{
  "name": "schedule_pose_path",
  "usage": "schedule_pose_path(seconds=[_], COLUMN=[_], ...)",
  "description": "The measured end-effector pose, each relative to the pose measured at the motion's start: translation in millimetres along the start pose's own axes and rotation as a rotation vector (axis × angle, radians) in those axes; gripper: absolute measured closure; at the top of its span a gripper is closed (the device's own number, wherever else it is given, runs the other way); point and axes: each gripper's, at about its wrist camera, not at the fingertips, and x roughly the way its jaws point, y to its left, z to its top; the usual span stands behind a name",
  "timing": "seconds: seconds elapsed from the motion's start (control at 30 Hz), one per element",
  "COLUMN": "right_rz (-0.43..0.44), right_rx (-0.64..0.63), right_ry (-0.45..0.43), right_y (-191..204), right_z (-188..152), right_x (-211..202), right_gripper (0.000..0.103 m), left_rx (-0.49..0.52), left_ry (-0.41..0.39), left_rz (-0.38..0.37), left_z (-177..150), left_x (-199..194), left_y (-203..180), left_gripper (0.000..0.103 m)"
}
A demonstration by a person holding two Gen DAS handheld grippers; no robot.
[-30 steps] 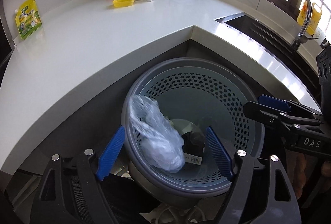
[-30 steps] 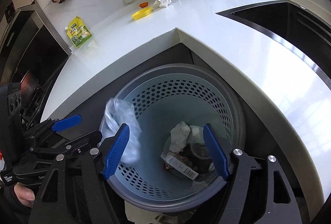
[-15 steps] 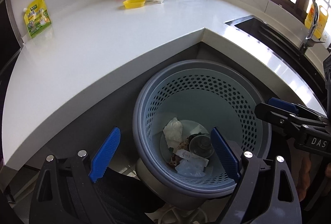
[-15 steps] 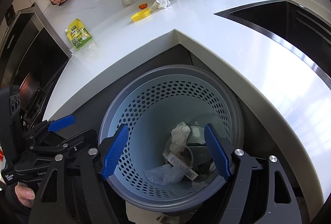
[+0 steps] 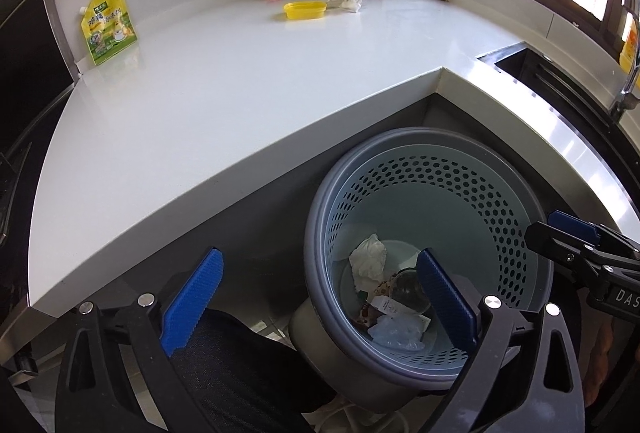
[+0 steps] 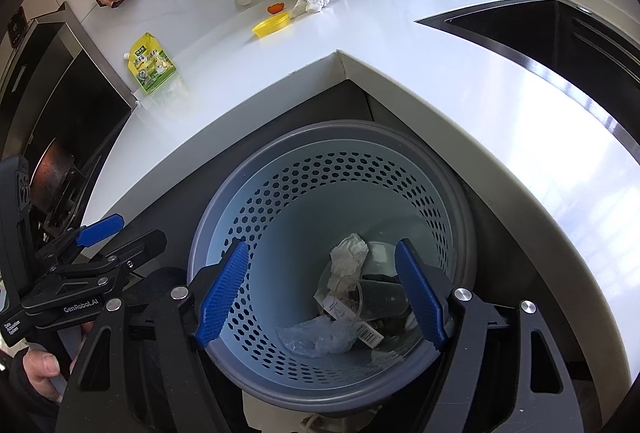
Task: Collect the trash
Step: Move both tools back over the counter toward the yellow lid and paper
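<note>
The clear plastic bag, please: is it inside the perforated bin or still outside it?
Inside. The clear plastic bag lies crumpled on the bottom of the bin, beside the other trash.

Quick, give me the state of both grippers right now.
Left gripper: open, holding nothing, beside the trash basket.
Right gripper: open, holding nothing, above the basket.

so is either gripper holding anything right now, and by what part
Nothing is held. The left gripper and right gripper are both open and empty above the round grey perforated plastic bin; the clear crumpled plastic bag lies loose inside.
</note>
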Motion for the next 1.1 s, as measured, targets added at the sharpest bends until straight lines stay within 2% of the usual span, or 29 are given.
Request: schedule_pose_path(seconds=[0.13, 0.2, 0.47, 0.73, 0.9, 1.1], right_rz=[-0.007, -0.012, -0.052, -0.089, -0.099, -0.078], right_rx=[-0.006, -0.005, -0.012, -0.042, -0.054, -0.047], right_ry=[-0.012, -0.024, -0.071, -0.062, -0.105, -0.168], right_y=[5, 8, 20, 33, 39, 43], right_z=[1, 2, 5, 14, 34, 79], right_x=[-2, -4, -11, -7, -9, -13], right_gripper=[0.030, 0.025, 0.017, 0.017, 0.017, 0.017], left_rx=[-0.014, -0.024, -0.067, -0.090, -0.102, -0.124], left_ry=[0.007, 0.007, -0.039, -0.019, -0.074, -0.129], left_rz=[0.025, 0.040, 0.096, 0.120, 0.157, 0.177], left_z=[0, 1, 3, 10, 29, 69], left_x=[1, 1, -12, -11, -20, -26], left_y=[4, 6, 17, 28, 35, 46], left_gripper=[0.007, 0.006, 0.006, 0.006, 0.006, 0.006])
